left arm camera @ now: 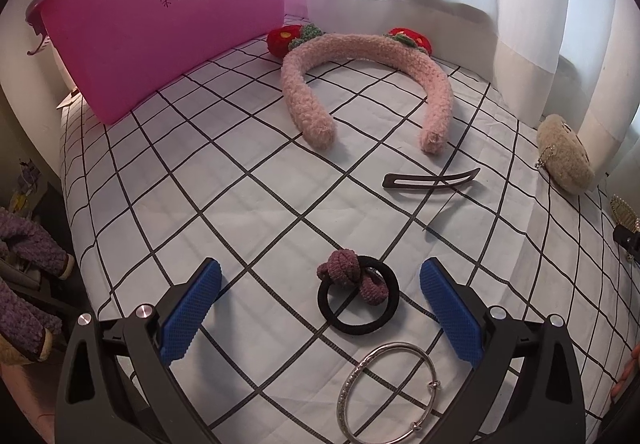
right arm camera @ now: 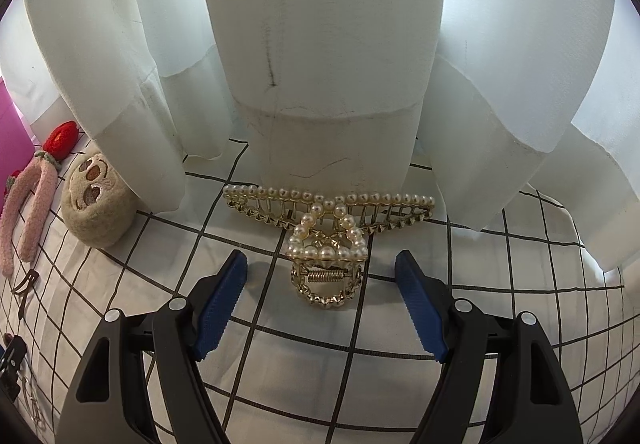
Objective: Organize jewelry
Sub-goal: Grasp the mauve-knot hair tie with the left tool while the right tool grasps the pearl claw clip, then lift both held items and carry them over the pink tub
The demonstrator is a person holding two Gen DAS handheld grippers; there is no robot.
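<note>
Pearl-and-gold claw clip (right arm camera: 330, 232) shows whole only past your right gripper (right arm camera: 322, 272), jaws wide and empty, while your left gripper (left arm camera: 320, 292), equally spread, frames the hair tie (left arm camera: 357, 294) and bangle (left arm camera: 388, 390).

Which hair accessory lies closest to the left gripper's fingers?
The black hair tie with the mauve knitted knot, between the left gripper fingers; headband and dark clip lie farther off.

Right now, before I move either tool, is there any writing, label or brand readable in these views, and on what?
"小一班" handwritten in dark ink on the wall of the pink bin, upper line.
"宋逸辰" below it on the same wall; the strokes are loose, so this reading is less sure.
No readable text on the pearl hair claw, the plush face charm or anything else.
</note>
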